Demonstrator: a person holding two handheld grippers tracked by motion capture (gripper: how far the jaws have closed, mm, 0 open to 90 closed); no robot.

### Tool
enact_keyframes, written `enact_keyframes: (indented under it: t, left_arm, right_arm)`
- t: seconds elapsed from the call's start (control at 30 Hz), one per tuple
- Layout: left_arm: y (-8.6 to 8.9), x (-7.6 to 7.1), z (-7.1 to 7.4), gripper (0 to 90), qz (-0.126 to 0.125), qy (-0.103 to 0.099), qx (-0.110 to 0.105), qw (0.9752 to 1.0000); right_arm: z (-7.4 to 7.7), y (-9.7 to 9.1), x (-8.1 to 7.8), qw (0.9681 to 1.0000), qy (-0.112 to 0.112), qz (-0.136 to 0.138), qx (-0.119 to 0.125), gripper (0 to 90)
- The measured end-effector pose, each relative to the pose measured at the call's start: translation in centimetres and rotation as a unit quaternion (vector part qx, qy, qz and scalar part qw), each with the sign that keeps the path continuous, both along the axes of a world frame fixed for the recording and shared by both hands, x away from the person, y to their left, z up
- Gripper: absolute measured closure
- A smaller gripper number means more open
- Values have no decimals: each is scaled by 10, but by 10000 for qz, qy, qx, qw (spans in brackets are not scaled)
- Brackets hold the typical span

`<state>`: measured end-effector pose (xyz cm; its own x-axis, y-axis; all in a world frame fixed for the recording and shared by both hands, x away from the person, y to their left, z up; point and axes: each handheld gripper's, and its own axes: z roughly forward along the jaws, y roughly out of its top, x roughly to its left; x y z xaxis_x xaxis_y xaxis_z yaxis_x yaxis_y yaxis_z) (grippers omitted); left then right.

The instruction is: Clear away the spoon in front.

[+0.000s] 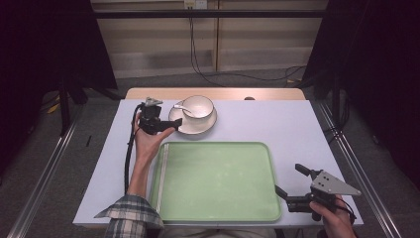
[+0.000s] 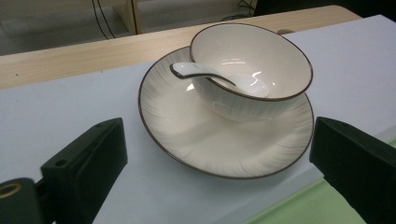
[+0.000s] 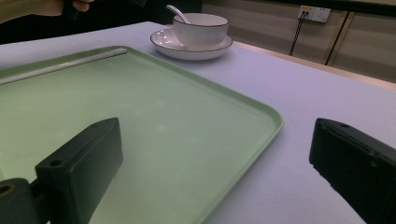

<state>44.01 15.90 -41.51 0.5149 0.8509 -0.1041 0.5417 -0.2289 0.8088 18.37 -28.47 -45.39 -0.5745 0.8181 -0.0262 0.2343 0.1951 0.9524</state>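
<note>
Left gripper (image 1: 167, 125) open wide, holding nothing, just beside plate (image 2: 187, 140). Bowl (image 2: 261, 51) sits on plate, spoon (image 2: 196, 71) inside. Green tray (image 1: 218, 198) near, white stick (image 1: 162, 173) along its left edge. Right gripper (image 1: 289, 181) open, empty, at the tray's right edge on the surface (image 1: 297, 124).

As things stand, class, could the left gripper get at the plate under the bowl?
Probably yes: the left gripper is open beside the plate, whose near rim is clear.
</note>
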Motion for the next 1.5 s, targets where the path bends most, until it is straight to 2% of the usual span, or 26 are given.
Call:
enact_keyframes:
  t: [0.07,0.1,0.13,0.17,0.3,0.33,0.43,0.57,0.6,0.63,0.67,0.7,0.77,0.87,0.93,1.0,1.1,1.17,1.2,1.37,1.4,1.5]
  left_arm:
    - [1,8,0,70,-74,33,95,9999]
    - [1,10,-1,100,1,28,-18,10000]
    - [1,14,0,100,35,61,-41,10000]
    - [1,18,1,83,-18,77,73,9999]
    - [-2,29,3,71,-24,81,33,10000]
    - [-2,33,2,69,2,103,-61,9999]
    - [-4,42,3,63,-101,182,-42,9998]
    - [-8,54,2,123,-95,216,29,9997]
    - [-9,58,0,186,-43,236,35,9997]
    - [-9,62,0,186,-36,325,93,9994]
    - [-9,64,-1,187,-95,350,26,9993]
    - [-11,65,-1,210,-85,360,-62,9993]
    - [-14,68,-2,222,-99,357,83,9993]
    - [-18,72,-7,320,-102,415,20,9991]
    - [-19,74,-9,351,-132,451,95,9988]
    - [-21,75,-10,351,-104,503,29,9987]
    - [-26,76,-12,379,-127,537,161,9983]
    - [-27,76,-12,409,-205,573,94,9981]
    - [-28,76,-12,418,-201,586,188,9979]
    - [-30,76,-13,472,-312,661,129,9972]
    - [-30,76,-13,477,-363,709,244,9965]
    - [-31,75,-13,495,-374,743,203,9963]
  right_arm:
    - [0,0,-1,10000,-19,-8,-5,20]
    - [0,0,-1,10000,-19,-5,9,20]
    - [1,-1,-1,10000,-20,-4,-6,20]
    - [0,0,-1,10000,-17,4,-1,20]
    - [0,0,0,10000,-4,9,-20,20]
    - [0,0,0,10000,-5,9,-7,20]
    - [0,-1,0,10000,16,-10,-12,20]
    - [-1,-2,-1,10000,28,-24,-9,20]
    - [-1,-2,-1,10000,23,-28,-15,20]
    - [-1,-2,-1,10000,4,-26,-9,20]
    - [-1,-2,-2,10000,31,-15,11,20]
    - [-1,-2,-2,10000,28,-47,-9,20]
    - [-1,-2,-2,10000,47,-31,8,20]
    - [-1,-2,-2,10000,69,-29,3,20]
    - [-1,-3,-3,10000,52,-25,-16,20]
    - [-1,-3,-3,10000,29,-20,2,20]
    - [-1,-2,-3,10000,62,-27,17,20]
    - [-1,-2,-3,10000,68,-27,6,20]
    - [-1,-3,-3,10000,46,-19,-13,20]
    - [-1,-3,-3,10000,18,-37,-1,20]
    - [-1,-3,-3,10000,27,-24,-1,20]
    - [-1,-3,-3,10000,22,-20,5,20]
